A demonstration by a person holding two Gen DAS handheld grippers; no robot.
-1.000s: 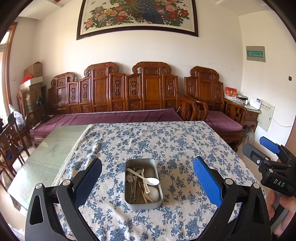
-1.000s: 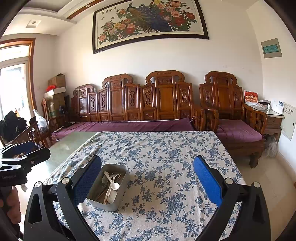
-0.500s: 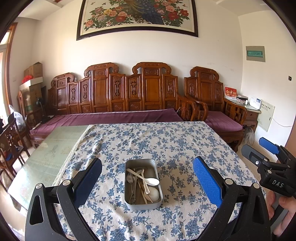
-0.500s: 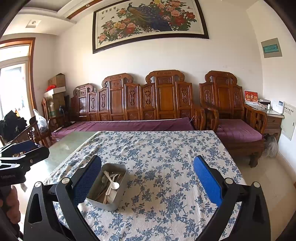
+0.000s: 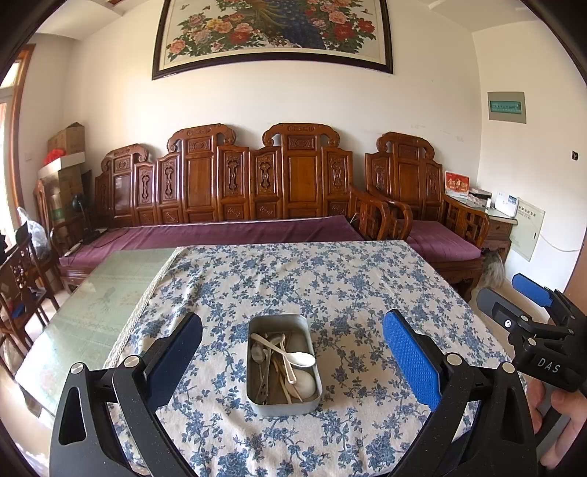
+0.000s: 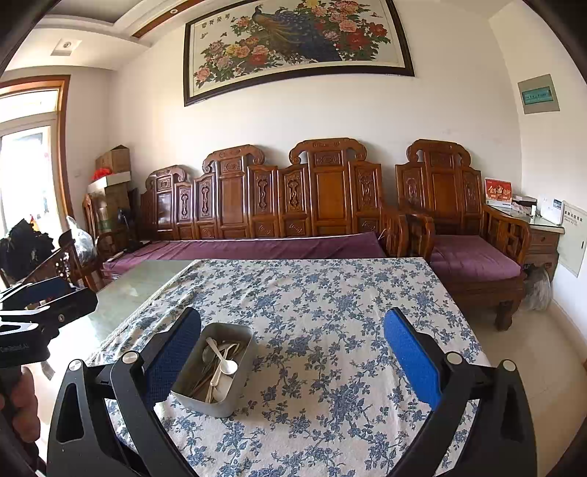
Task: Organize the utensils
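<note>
Left gripper (image 5: 291,356): jaws spread wide, nothing between the pads; it hangs above the near edge of the table, lower centre of the left wrist view. It also shows at the left edge of the right wrist view (image 6: 44,297).
Right gripper (image 6: 291,354): jaws spread wide, gripping nothing; lower centre of the right wrist view. It also shows at the right edge of the left wrist view (image 5: 528,312), where the two fingers stand apart.
Metal tin (image 5: 282,400): rectangular, rounded corners, open top; sits on the tablecloth, centred between the left gripper's fingers in the left wrist view. In the right wrist view (image 6: 194,394) it lies lower left of centre, just beside the left-hand finger of that gripper.
Utensils (image 5: 273,367): loose heap inside the tin, metal spoons mixed with pale sticks; exact count cannot be told.
White spoon (image 5: 293,357): lies on top of the heap, bowl toward the tin's right wall, handle running to the upper left.
Tablecloth (image 5: 330,279): white with blue flowers, covers most of the table.
Table (image 5: 91,304): bare greenish glass top shows at the left, beside the cloth's edge.
Wooden bench (image 5: 256,176): carved, purple cushion, against the far wall, upper middle of frame.
Painting (image 5: 275,33): framed flowers and peacock, top centre.
</note>
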